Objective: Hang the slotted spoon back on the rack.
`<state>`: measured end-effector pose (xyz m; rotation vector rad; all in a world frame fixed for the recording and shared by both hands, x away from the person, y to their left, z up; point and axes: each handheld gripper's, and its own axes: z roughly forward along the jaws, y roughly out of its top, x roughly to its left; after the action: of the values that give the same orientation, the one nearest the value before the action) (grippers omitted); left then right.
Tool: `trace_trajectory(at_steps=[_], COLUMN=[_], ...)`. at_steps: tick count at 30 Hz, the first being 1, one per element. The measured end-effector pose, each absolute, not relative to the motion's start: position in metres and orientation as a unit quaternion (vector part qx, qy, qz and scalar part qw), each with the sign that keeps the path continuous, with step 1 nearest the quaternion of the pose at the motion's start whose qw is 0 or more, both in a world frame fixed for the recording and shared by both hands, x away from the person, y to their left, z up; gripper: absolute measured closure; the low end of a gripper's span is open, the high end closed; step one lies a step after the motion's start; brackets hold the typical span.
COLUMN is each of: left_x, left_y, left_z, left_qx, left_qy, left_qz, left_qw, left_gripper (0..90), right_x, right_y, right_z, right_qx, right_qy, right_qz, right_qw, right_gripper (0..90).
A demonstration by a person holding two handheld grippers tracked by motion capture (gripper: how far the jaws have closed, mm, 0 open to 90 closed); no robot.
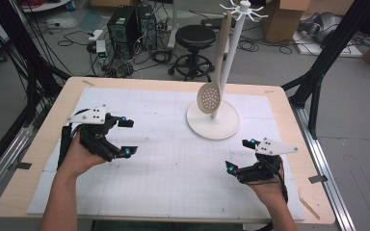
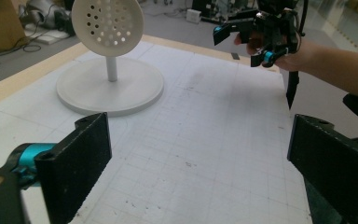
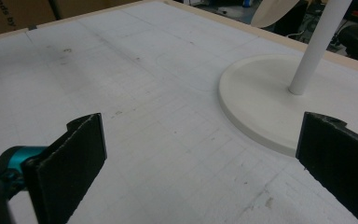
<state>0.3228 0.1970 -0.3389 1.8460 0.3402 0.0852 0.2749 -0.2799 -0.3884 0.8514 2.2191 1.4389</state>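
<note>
High view: beige slotted spoon [image 1: 211,91] hangs from white stand [image 1: 213,120]; both grippers' jaws apart.

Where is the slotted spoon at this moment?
The slotted spoon hangs from a hook at the top of the white stand, at the table's far right in the high view, its perforated bowl just above the stand's round base.

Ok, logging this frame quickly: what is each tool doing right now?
Left tool: open, holding nothing, above the table.
Right tool: open, holding nothing.
</note>
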Motion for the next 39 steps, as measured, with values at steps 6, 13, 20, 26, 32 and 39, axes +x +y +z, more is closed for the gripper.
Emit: trace_trajectory(at_steps=[6, 13, 20, 26, 32, 39], left_x=[0.319, 0.315, 0.318, 0.318, 0.318, 0.320], left_y=[0.204, 0.209, 0.207, 0.207, 0.209, 0.209], left_z=[-0.359, -0.374, -0.378, -0.379, -0.377, -0.379], left_qx=[0.792, 0.785, 0.789, 0.790, 0.787, 0.791], left_qy=[0.148, 0.150, 0.158, 0.159, 0.156, 0.160], left_qz=[0.030, 0.014, 0.019, 0.018, 0.021, 0.023], left_qw=[0.592, 0.601, 0.593, 0.592, 0.596, 0.591], left_gripper=[5.0, 1.6, 1.6, 1.6, 1.6, 1.6], right_x=[0.276, 0.277, 0.274, 0.274, 0.274, 0.275], right_y=[-0.281, -0.283, -0.283, -0.281, -0.279, -0.280], right_z=[-0.390, -0.392, -0.391, -0.392, -0.393, -0.393], right_qx=[0.302, 0.306, 0.303, 0.300, 0.300, 0.302], right_qy=[0.785, 0.782, 0.784, 0.787, 0.789, 0.788], right_qz=[0.509, 0.514, 0.512, 0.509, 0.506, 0.507], right_qw=[0.181, 0.177, 0.177, 0.179, 0.176, 0.176], right_gripper=[0.3, 0.3, 0.3, 0.3, 0.3, 0.3])
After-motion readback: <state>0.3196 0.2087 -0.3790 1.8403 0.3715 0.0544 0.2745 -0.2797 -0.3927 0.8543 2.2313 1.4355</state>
